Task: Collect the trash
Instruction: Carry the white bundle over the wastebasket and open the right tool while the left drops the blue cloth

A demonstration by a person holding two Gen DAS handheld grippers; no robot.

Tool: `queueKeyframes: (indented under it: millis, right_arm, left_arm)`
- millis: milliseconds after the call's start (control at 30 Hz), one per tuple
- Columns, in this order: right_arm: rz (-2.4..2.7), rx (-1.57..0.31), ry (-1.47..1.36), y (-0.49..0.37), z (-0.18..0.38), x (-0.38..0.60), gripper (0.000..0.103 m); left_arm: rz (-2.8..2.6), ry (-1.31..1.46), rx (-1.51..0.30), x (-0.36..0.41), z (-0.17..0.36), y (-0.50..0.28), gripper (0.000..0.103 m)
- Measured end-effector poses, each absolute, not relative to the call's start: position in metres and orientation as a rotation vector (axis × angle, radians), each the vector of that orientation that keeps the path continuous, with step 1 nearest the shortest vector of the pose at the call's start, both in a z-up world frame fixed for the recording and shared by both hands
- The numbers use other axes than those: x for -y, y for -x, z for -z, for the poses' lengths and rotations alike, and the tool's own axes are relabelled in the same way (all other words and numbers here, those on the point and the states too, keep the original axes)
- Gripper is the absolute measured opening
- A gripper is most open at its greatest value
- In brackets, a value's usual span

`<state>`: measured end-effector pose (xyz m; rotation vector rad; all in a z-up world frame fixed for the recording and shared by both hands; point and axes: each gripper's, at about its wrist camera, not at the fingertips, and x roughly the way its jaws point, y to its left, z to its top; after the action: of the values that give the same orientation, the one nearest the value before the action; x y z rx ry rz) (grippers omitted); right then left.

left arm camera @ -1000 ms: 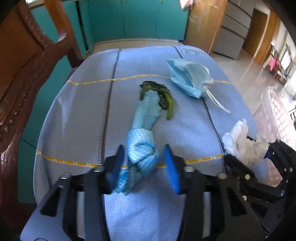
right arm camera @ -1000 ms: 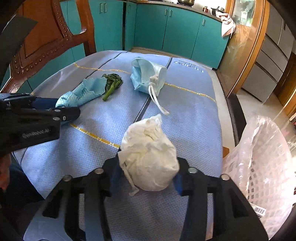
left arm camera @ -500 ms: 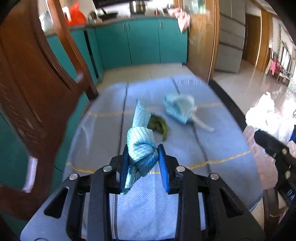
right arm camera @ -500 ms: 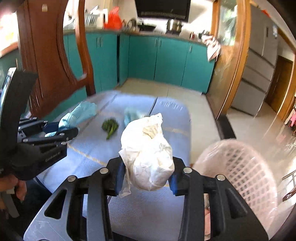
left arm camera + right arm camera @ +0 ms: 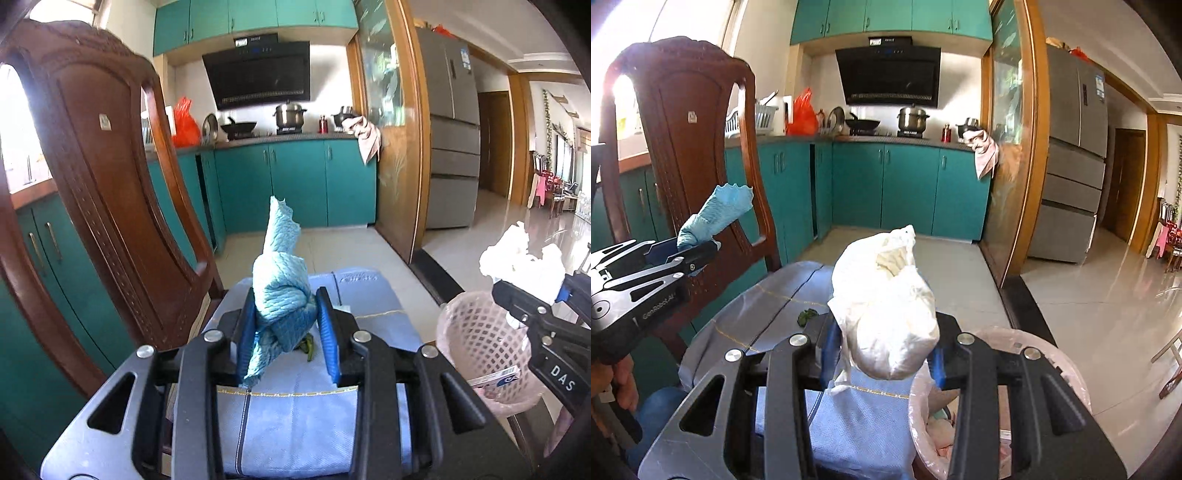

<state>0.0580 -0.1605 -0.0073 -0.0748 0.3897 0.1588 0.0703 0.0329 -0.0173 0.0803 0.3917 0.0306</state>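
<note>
Above the worktop (image 5: pixel 295 413), both tongs have lifted: left tongs (image 5: pixel 286 332) clamp the blue cloth (image 5: pixel 282 295), right tongs (image 5: pixel 882 350) clamp the white wad (image 5: pixel 886 314) near the basket (image 5: pixel 1067 373), so dropping likely comes next.

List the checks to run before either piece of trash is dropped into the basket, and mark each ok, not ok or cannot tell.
1. Left tongs grip the blue cloth firmly: ok.
2. Right tongs grip the white wad: ok.
3. Basket is in view and open at the top: ok.
4. White wad is directly over the basket opening: cannot tell; the basket rim sits lower right of it.
5. Blue cloth is over the basket: not ok; it is over the table.
6. Basket has room left: cannot tell.
</note>
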Motion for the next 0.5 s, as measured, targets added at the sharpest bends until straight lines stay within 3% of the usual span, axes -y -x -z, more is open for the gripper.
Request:
queueKeyframes:
  millis: [500]
  right_arm:
    - [-0.164,-0.311,0.084,-0.021,-0.013,0.151,0.039]
  left_arm:
    - [-0.027,-0.106,-0.315,-0.024,-0.001,-0.019,0.032]
